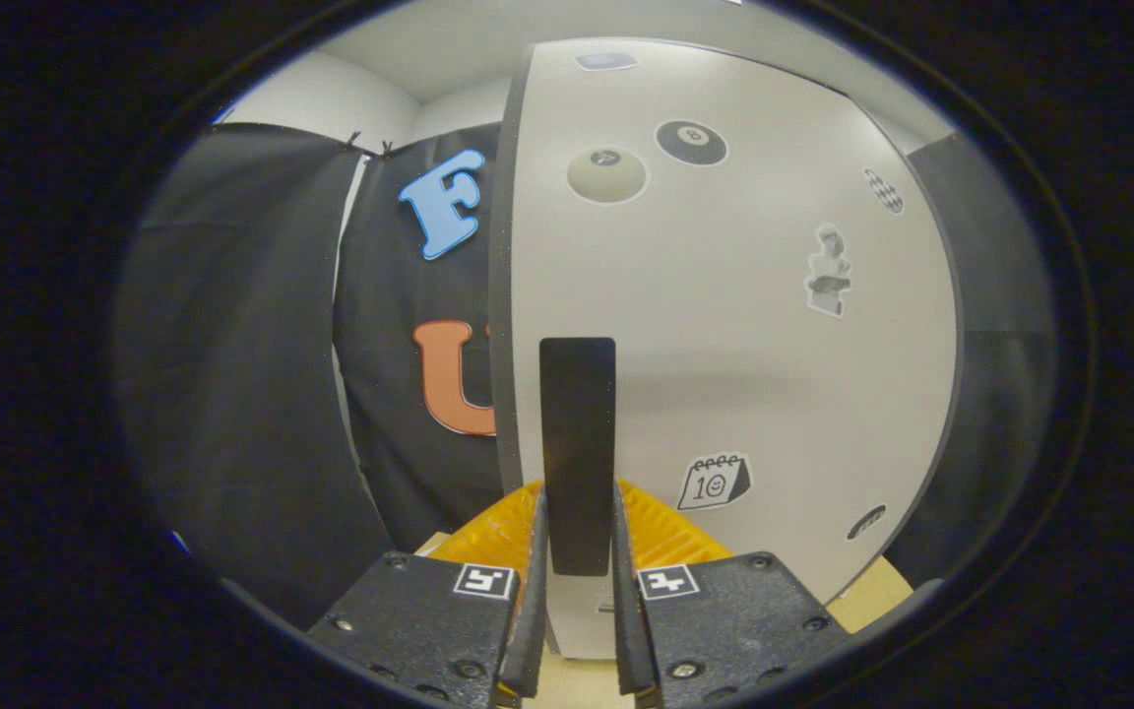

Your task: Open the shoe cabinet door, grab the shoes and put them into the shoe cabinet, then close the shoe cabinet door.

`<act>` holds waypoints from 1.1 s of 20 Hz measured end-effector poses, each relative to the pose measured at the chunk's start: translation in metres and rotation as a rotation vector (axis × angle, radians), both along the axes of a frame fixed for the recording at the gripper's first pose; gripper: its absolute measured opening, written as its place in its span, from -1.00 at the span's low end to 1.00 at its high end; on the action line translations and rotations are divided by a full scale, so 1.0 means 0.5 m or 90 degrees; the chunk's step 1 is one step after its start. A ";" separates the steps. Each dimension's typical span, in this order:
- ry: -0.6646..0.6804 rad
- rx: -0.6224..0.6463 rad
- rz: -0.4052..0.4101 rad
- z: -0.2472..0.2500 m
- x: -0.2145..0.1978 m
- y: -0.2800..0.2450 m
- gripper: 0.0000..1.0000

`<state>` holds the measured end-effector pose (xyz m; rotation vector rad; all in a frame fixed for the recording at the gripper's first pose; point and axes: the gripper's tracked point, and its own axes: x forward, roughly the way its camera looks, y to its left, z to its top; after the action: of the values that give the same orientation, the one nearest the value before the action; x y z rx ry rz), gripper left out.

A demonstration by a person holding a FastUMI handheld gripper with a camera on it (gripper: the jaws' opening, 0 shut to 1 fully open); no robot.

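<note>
**What the cabinet door and gripper hide**

The shoe cabinet door [724, 325] fills the space ahead, so the cabinet's inside is hidden behind it. The lower end of the dark handle [577, 453] sits between the fingers of the gripper [578, 581]; whether both fingers actually press on it cannot be told. The stickers [715, 481] near the door's far edge are too small and warped to make out. The floor below the door is mostly covered by the gripper body.
</note>
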<state>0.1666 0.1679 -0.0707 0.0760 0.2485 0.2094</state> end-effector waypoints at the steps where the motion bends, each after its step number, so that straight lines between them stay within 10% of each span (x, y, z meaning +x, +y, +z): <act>1: 0.002 -0.002 0.008 0.000 -0.006 -0.004 -0.35; 22: -0.005 0.009 0.106 -0.003 -0.121 -0.101 -0.40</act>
<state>0.1060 0.1174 -0.0721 0.0681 0.2454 0.3768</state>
